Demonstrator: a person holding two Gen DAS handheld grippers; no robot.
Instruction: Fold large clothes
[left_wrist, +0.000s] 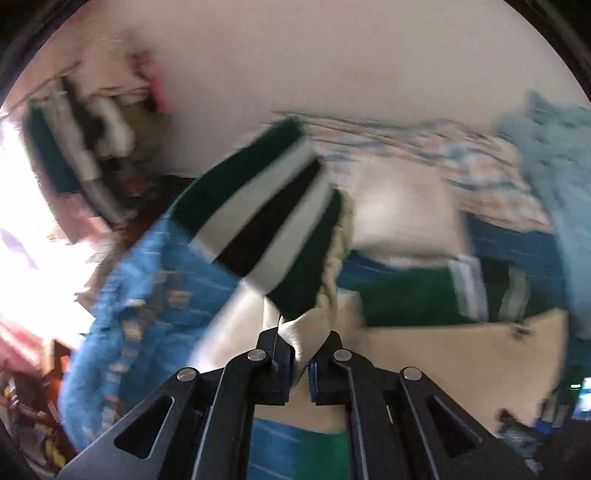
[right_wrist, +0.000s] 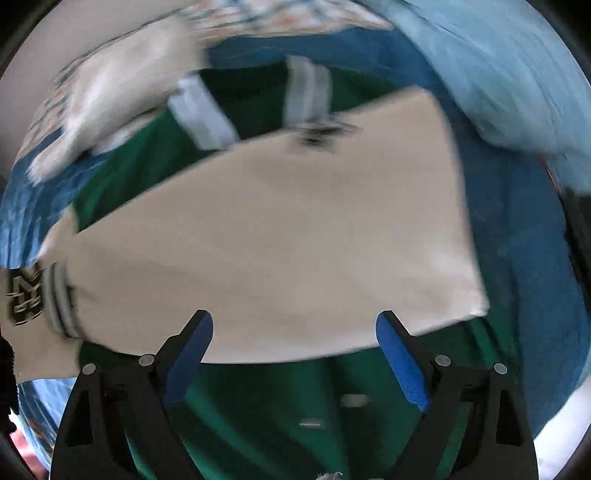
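Note:
A large green and cream jersey with white and black striped sleeves lies on the bed. My left gripper (left_wrist: 301, 343) is shut on a cream fold of the jersey (left_wrist: 306, 332) and holds it off the bed. A striped green sleeve (left_wrist: 266, 221) hangs in front of the left wrist camera, blurred by motion. In the right wrist view the jersey's cream panel (right_wrist: 280, 236) lies spread flat, with green cloth (right_wrist: 258, 413) below it and striped sleeves (right_wrist: 207, 110) behind. My right gripper (right_wrist: 295, 325) stands open just above the cream panel's near edge, nothing between its blue pads (right_wrist: 402, 369).
A blue bedsheet (right_wrist: 517, 240) covers the bed under the jersey. A light blue blanket (right_wrist: 491, 74) is heaped at the right, and a patterned quilt (left_wrist: 424, 147) lies behind. Clothes (left_wrist: 85, 147) hang on the wall at the left by a bright window.

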